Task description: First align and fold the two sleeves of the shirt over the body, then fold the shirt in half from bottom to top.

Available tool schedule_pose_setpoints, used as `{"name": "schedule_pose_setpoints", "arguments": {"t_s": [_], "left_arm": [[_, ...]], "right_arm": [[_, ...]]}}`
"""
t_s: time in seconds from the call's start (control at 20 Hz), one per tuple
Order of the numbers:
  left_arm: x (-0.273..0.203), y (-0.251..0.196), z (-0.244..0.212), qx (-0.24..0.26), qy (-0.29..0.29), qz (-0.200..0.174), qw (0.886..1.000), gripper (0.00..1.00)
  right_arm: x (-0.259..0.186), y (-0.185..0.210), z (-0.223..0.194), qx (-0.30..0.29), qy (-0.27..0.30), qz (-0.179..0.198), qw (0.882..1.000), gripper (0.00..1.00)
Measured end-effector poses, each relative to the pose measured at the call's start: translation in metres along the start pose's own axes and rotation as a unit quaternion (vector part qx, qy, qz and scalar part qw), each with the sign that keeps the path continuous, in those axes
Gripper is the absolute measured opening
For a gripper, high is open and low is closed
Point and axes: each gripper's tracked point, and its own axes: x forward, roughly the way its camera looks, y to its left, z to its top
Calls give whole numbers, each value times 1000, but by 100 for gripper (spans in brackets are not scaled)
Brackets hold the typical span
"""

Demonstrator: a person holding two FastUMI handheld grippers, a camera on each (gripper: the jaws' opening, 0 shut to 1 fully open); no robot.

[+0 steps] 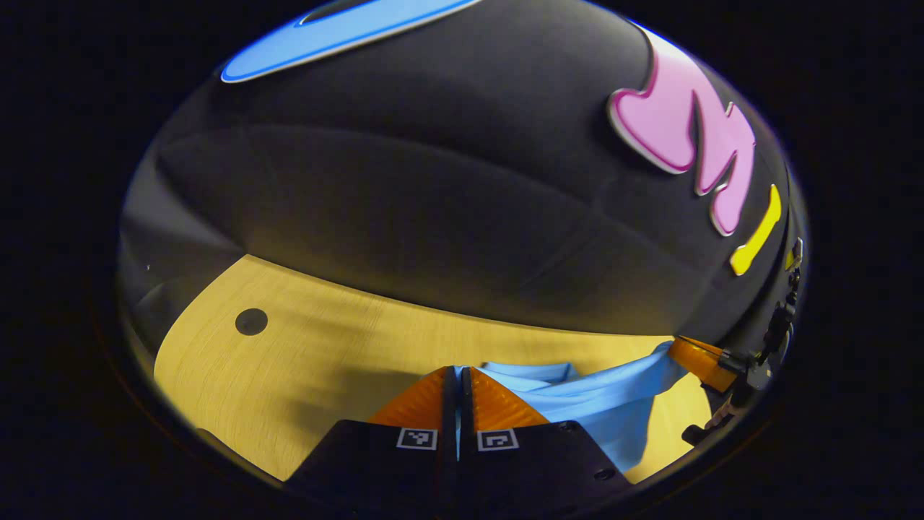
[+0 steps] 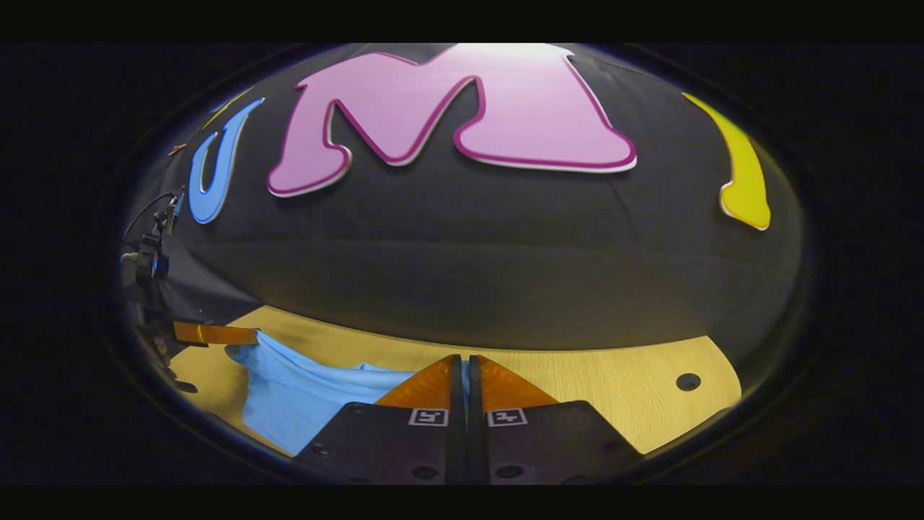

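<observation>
Blue shirt (image 1: pixel 599 404) hangs, apparently taut, between both pinching tongs (image 1: pixel 457 379) (image 2: pixel 465 368).

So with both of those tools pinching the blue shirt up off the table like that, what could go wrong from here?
1. Each tool, left and right, seems to pinch only a thin edge of the shirt, so the cloth might slip free.
2. The shirt sags bunched between them, so it could land creased on the table.
3. If one tool moves ahead, the fold may go crooked.
</observation>
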Motion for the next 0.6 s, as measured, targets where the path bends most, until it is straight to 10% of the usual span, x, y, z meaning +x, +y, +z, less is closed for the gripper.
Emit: {"name": "schedule_pose_setpoints", "arguments": {"t_s": [0.2,0.25,0.4,0.45,0.6], "left_arm": [[29,14,-10,70,20,59,996,5],[26,12,-12,80,22,61,995,28],[14,-9,-2,71,-9,42,997,100],[-4,-11,9,75,-24,40,996,100],[-51,-25,30,115,-75,48,989,98]], "right_arm": [[37,-20,-26,-17,28,-36,999,10],[36,-26,-27,-23,31,-50,998,1],[14,-37,-14,-38,16,-75,996,72],[1,-36,-6,-35,4,-78,996,96],[-43,-42,12,-30,-18,-92,995,98]]}}
